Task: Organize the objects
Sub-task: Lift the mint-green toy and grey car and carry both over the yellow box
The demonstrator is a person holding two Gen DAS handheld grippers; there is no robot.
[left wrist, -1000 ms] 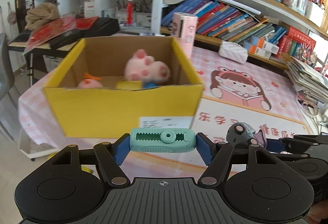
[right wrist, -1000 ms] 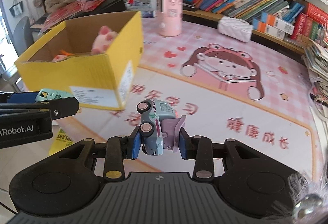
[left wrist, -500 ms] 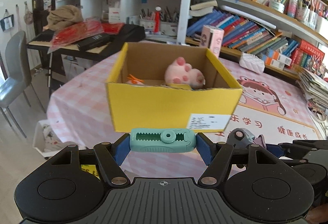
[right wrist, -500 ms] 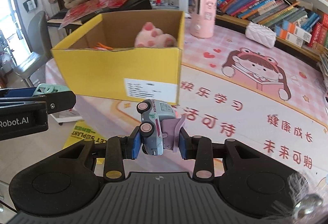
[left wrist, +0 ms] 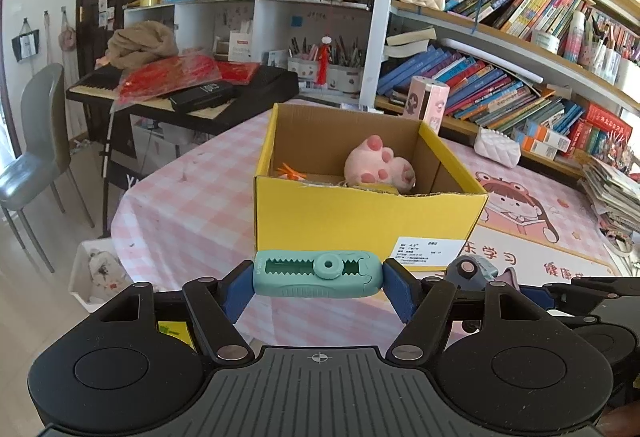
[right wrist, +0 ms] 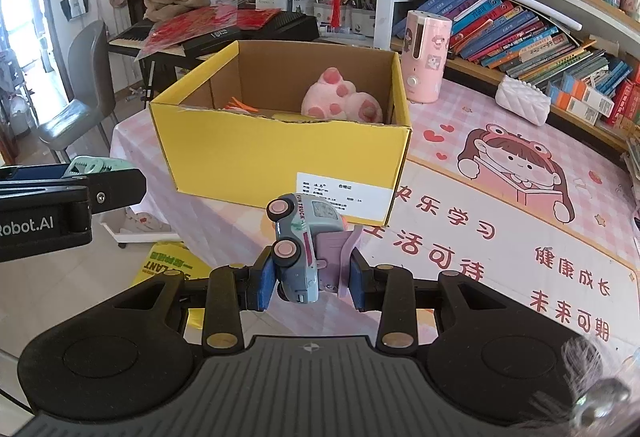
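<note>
My left gripper [left wrist: 318, 283] is shut on a teal toothed clip [left wrist: 316, 274], held crosswise between its blue pads in front of the yellow cardboard box [left wrist: 360, 221]. A grey-blue toy truck [right wrist: 306, 243] with pink wheels is clamped upright in my right gripper [right wrist: 312, 279], which is shut on it. The box [right wrist: 276, 157] stands open on the pink table, a little way beyond both grippers. Inside it lie a pink plush paw [right wrist: 340, 101] and something orange [right wrist: 240, 104]. The left gripper's side [right wrist: 60, 197] shows in the right wrist view.
A pink cylinder [right wrist: 424, 57] and a white quilted pouch [right wrist: 522, 99] stand behind the box. Bookshelves [left wrist: 520, 49] run along the right. A keyboard desk [left wrist: 180, 93] and a grey chair [left wrist: 36, 165] are off the table's left edge. A yellow-green bag [right wrist: 168, 265] lies on the floor.
Both grippers have pulled back from the box, which now looks smaller and farther away, with more of the room in view. Each still holds its object as before.
</note>
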